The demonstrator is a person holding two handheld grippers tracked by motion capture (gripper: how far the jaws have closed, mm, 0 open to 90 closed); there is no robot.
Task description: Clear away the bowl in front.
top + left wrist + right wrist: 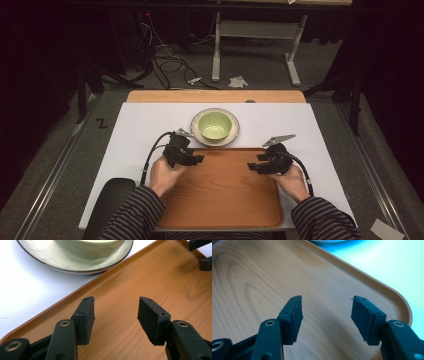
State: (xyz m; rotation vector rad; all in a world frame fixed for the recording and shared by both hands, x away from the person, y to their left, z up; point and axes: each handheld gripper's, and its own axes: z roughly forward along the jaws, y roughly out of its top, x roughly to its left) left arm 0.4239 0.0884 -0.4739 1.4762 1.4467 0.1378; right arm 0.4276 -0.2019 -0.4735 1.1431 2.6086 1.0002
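A wooden tray [220, 195] lies on the white table top in front of the person. Behind it a pale green bowl [215, 125] stands on a cream plate [201, 136] with a dark rim. My left gripper [198, 159] hovers over the tray's far left corner, open, nothing between its jaws. My right gripper [253, 167] is over the tray's far right part, also open and empty. In the left gripper view my jaws [116, 315] point across the tray [130, 295] with the plate [75, 265] just beyond its rim. The right gripper view has its jaws [325, 312] above the tray's rounded corner [397, 302].
A white board [145, 125] covers the table, with a wooden strip [215, 96] at its far edge. A dark chair back [107, 205] rises at the lower left. Cables and desk legs [216, 50] lie on the floor beyond.
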